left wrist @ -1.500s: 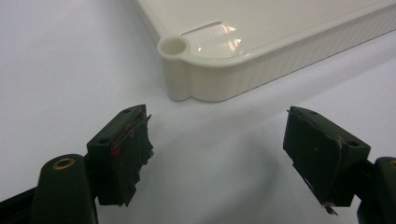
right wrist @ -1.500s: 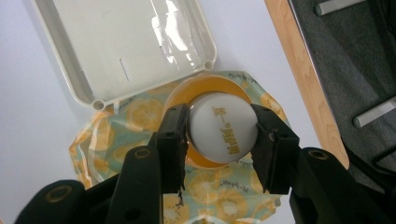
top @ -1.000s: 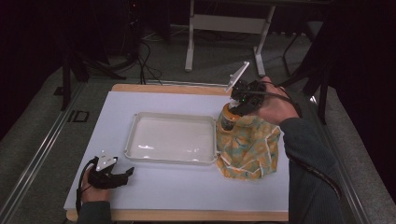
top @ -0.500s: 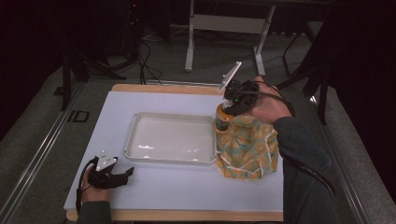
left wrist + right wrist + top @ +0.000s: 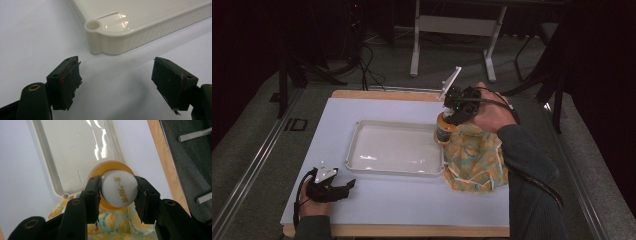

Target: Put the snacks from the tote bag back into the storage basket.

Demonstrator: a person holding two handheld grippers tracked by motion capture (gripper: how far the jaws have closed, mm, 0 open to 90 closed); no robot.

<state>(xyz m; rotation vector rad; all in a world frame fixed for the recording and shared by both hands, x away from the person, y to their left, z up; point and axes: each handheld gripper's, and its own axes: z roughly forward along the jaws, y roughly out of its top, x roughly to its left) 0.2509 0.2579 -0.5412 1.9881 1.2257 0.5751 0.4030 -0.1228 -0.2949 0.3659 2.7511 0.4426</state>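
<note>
Right tongs (image 5: 117, 192) gripping bottle (image 5: 120, 188), white cap (gold lettering)

Amber white-capped bottle (image 5: 119, 190), upright, above patterned bag (image 5: 474, 157)

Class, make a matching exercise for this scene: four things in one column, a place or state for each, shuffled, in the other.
1. bottle
2. tray
3. cloth bag
4. left hand-held gripper

a. open, holding nothing
b. lies right of the tray
c. cap clamped by the right hand-held gripper
d. empty, mid-table

Pairs: 1-c, 2-d, 3-b, 4-a
</note>
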